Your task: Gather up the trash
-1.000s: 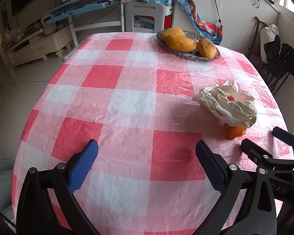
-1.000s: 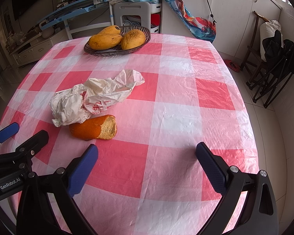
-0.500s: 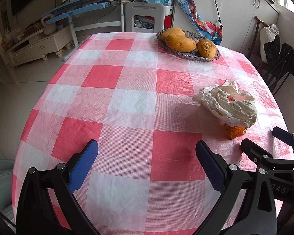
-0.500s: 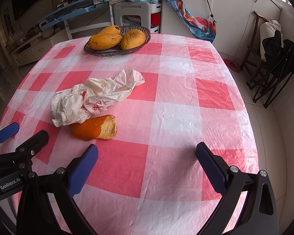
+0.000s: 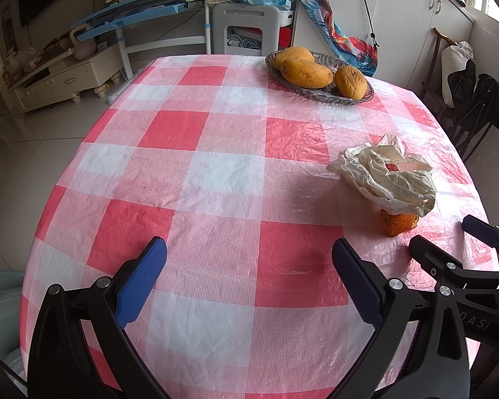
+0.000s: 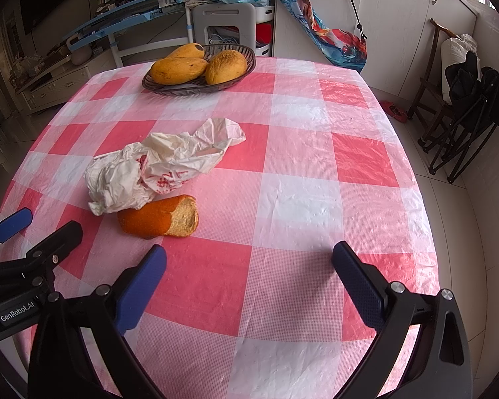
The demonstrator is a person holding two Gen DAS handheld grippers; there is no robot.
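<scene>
nothing has moved; orange peel [image 6: 158, 220] untouched.

Checked table [image 6: 316, 199]: crumpled bag [image 6: 163, 166], orange peel [image 6: 159, 219], fruit dish [image 6: 199, 83].

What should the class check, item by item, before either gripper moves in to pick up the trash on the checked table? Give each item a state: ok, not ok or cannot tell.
1. Left gripper open and empty: ok.
2. Right gripper open and empty: ok.
3. Crumpled white plastic bag lying free on the pink-and-white checked tablecloth: ok.
4. Curled orange peel in plain sight, though it touches the bag's edge: ok.
5. Dark oval bowl of yellow mangoes well away from the trash: ok.
6. Bin or bag ready to receive the trash: cannot tell, none is clearly in view.
</scene>
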